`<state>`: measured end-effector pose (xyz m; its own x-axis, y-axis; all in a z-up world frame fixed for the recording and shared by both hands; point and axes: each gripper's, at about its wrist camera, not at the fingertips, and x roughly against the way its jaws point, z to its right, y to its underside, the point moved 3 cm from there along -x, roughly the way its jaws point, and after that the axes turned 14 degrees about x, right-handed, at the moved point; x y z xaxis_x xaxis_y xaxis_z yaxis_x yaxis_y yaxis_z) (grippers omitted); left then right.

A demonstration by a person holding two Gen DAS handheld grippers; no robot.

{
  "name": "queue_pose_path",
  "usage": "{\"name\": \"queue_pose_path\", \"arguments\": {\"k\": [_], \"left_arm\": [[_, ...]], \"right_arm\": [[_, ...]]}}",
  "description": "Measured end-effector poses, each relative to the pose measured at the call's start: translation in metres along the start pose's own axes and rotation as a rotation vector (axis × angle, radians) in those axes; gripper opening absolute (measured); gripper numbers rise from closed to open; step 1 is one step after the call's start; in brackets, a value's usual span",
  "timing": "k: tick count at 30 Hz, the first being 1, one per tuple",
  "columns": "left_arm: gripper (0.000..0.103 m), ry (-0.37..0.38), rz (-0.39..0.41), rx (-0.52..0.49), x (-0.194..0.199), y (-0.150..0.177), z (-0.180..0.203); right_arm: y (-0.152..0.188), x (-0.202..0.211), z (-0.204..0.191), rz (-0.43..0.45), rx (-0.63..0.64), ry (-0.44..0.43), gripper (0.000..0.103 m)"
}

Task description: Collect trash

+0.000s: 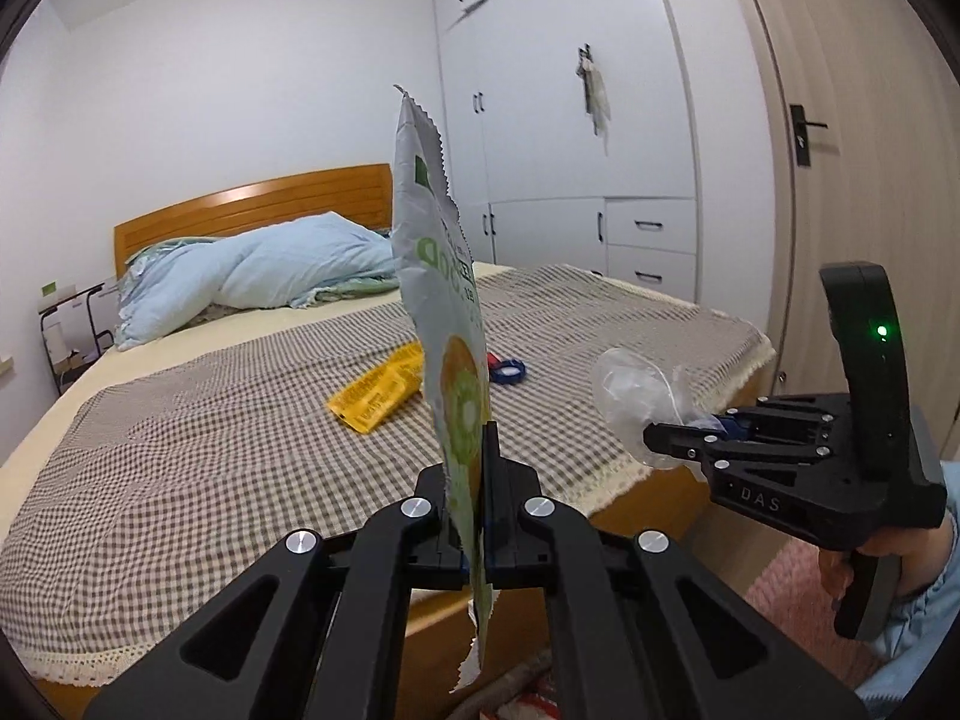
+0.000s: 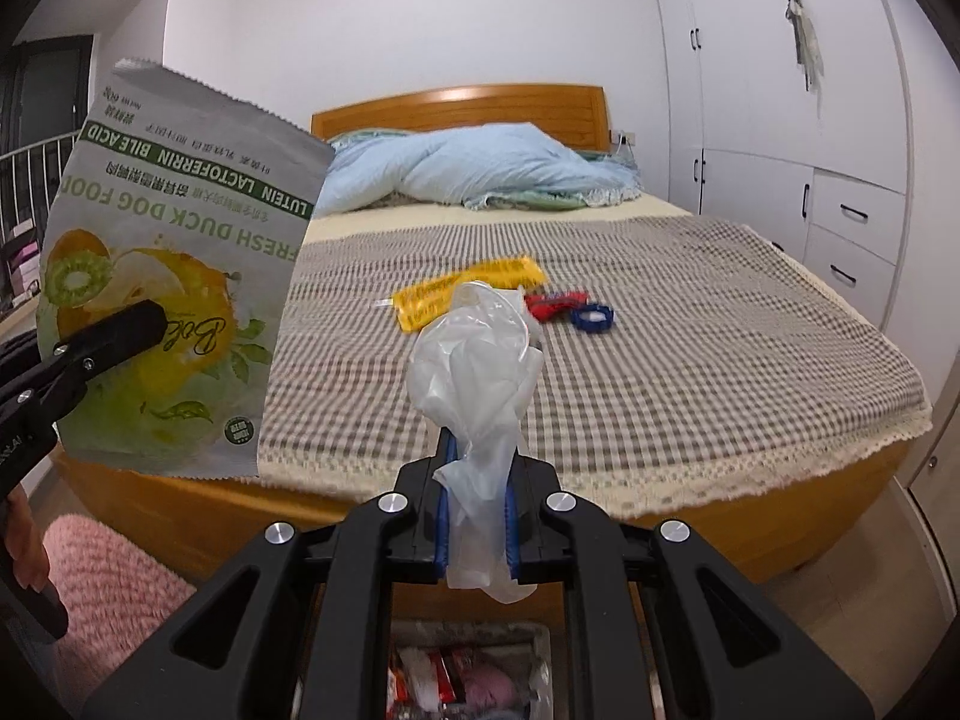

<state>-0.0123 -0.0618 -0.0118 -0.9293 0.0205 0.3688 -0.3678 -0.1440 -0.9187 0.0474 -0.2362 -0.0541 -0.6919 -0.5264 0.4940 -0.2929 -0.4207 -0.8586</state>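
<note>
— Where's the trash?
— The left gripper (image 1: 474, 516) has its fingers clamped on a flat, glossy dog-food pouch (image 1: 444, 276), held upright; the right gripper (image 2: 477, 516) pinches a crumpled clear plastic bag (image 2: 480, 360).
— And the bin?
— A trash bin (image 2: 468, 678) below the right gripper, holding wrappers.
— Still on the bed (image 2: 660, 360)?
— Mid-blanket: a yellow wrapper (image 2: 468, 294), a red scrap (image 2: 555, 305), a blue ring (image 2: 593, 317).
</note>
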Motion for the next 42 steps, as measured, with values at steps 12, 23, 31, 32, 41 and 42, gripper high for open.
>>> {"name": "queue_pose_path", "arguments": {"k": [12, 23, 31, 32, 41, 42], "left_arm": [[0.0, 0.039, -0.132, -0.081, 0.002, 0.046, 0.006], [0.0, 0.068, -0.293, -0.145, -0.013, 0.097, 0.008], [0.0, 0.098, -0.421, -0.199, -0.032, 0.136, 0.014], [0.0, 0.1, -0.432, -0.201, -0.034, 0.138, 0.013], [0.0, 0.11, -0.547, -0.279, -0.061, 0.173, 0.01], [0.0, 0.111, -0.555, -0.289, -0.063, 0.176, 0.01]], "right_arm": [[0.045, -0.006, -0.012, -0.131, -0.021, -0.047, 0.013], [0.099, -0.033, -0.026, -0.307, -0.041, -0.112, 0.013], [0.133, -0.056, -0.028, -0.425, -0.077, -0.141, 0.013], [0.137, -0.056, -0.029, -0.435, -0.08, -0.144, 0.013], [0.171, -0.084, -0.039, -0.567, -0.098, -0.181, 0.013], [0.175, -0.087, -0.04, -0.582, -0.103, -0.185, 0.013]]}}
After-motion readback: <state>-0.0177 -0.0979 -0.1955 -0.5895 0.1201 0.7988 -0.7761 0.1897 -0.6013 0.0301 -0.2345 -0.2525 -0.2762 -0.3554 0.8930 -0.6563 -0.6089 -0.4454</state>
